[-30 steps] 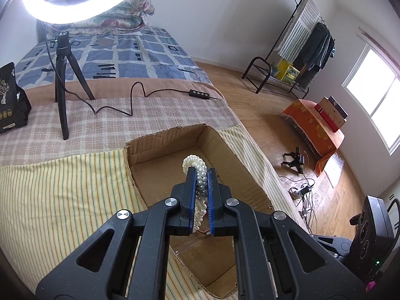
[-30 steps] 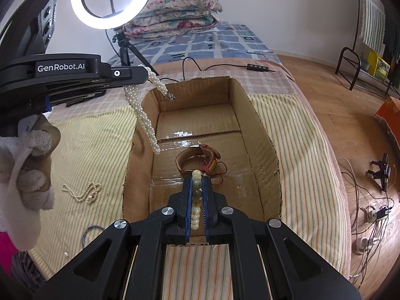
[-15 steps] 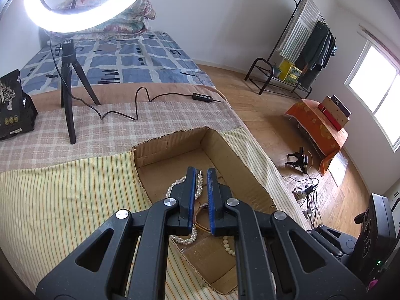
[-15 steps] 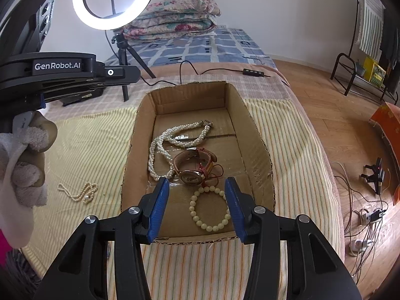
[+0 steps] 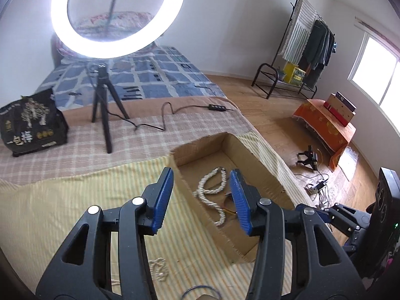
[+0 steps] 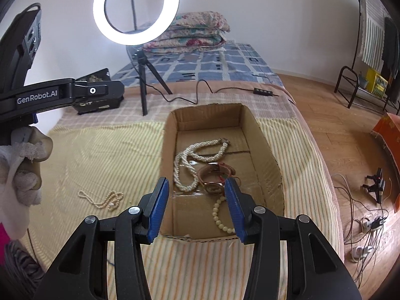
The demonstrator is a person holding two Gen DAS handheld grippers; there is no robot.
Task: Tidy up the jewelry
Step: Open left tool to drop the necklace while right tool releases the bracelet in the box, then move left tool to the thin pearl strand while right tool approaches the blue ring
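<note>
Both of your tongs have let go. The left tongs [image 5: 200, 197], a second ago clamped on the pearl necklace [image 6: 197, 160], are opening with nothing between the pads; the necklace now lies in the cardboard box [image 6: 265, 137] ahead of them. Your right tongs [image 6: 196, 206] stand apart and empty, and the bead bracelet [image 6: 221, 216] they held rests on the box floor just beyond their tips, beside the watch [image 6: 215, 177]. Another pearl strand [image 6: 103, 200] waits on the striped cloth, left of the right tongs.
</note>
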